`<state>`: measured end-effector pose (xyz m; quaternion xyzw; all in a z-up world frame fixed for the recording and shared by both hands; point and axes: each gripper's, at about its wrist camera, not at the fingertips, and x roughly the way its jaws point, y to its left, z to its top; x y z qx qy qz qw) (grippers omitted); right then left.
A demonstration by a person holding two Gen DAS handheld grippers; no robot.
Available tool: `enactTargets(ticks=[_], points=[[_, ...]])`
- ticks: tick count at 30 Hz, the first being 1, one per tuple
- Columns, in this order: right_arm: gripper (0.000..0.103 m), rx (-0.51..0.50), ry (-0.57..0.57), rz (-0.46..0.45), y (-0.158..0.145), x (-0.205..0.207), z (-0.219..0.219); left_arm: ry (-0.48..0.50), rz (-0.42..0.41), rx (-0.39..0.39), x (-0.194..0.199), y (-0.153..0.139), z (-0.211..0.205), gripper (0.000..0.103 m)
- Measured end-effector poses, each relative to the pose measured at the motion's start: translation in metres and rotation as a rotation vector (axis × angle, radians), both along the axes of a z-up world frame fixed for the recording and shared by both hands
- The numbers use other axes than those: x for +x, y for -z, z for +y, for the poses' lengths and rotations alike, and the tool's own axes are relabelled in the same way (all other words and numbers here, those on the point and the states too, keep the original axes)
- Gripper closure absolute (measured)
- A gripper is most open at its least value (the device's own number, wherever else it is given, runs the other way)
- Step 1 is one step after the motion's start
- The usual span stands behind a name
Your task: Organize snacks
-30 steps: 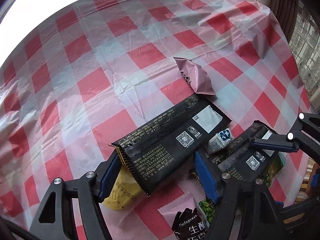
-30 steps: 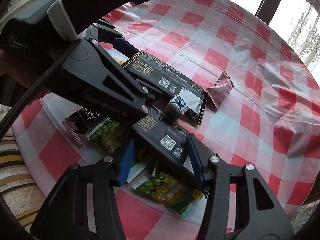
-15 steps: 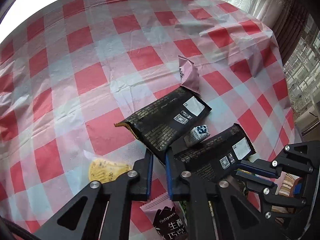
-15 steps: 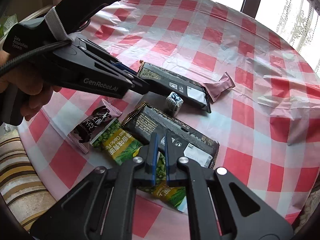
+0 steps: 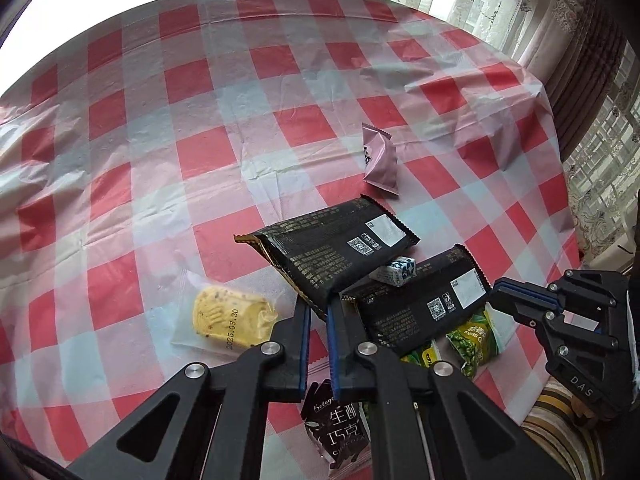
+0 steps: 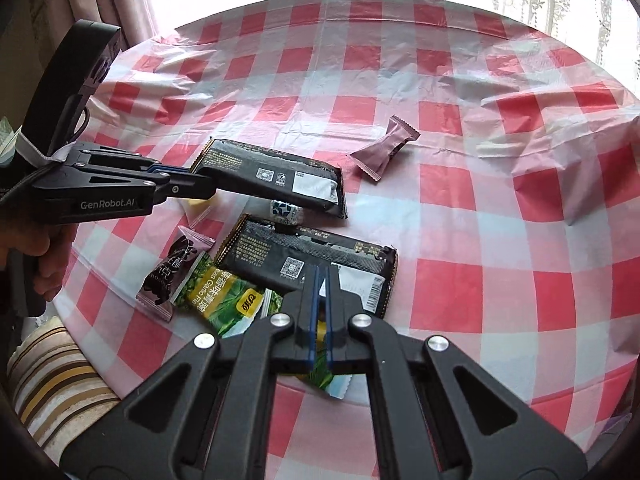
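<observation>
Our left tongs [image 5: 318, 306] are clamped on the near corner of a black wrapper [image 5: 332, 252], which tilts with that corner raised. Its long axis runs from the pads away to the far right, the white label at the far end. Our right tongs [image 6: 320, 276] pinch the near edge of a second black wrapper [image 6: 304, 264], which lies near and parallel to the first.

Between the two wrappers sits a small blue-and-white candy [image 5: 394, 272], touching both. Green pea packets [image 6: 224, 300] poke out from under the second wrapper. Beside them lies a dark chocolate sachet [image 6: 168, 276]. A pink sachet [image 5: 380, 158] lies alone just beyond the first wrapper's far end. All rest on a red-checked cloth [image 5: 160, 160].

The left view alone shows a yellow cake [image 5: 228, 316] in clear film, left of our left tongs. The right view alone shows a hand [image 6: 44, 256] on the left tongs' handle and a striped cushion [image 6: 52, 376] below the table edge.
</observation>
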<state>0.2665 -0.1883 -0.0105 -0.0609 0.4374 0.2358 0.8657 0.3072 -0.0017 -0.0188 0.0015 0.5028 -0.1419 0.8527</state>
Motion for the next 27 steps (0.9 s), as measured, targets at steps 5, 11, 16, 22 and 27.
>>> enactTargets(ticks=[5,11,16,22,27], points=[[0.099,0.024,0.015,0.011,0.001,0.001,-0.006,-0.011,-0.003,-0.007,-0.006,-0.001,0.004,0.095],[0.095,0.031,0.034,0.051,0.005,0.004,-0.015,-0.022,-0.003,-0.022,-0.014,-0.001,0.006,0.095],[0.040,0.035,0.067,0.079,0.009,0.007,-0.024,-0.084,0.016,-0.049,-0.040,0.000,0.013,0.095],[0.040,-0.030,0.040,0.178,0.021,0.001,-0.010,-0.138,0.048,-0.068,-0.087,0.008,0.016,0.096],[0.028,-0.081,0.001,0.207,0.032,-0.005,0.000,-0.163,0.046,-0.010,-0.106,0.007,0.016,0.084]])
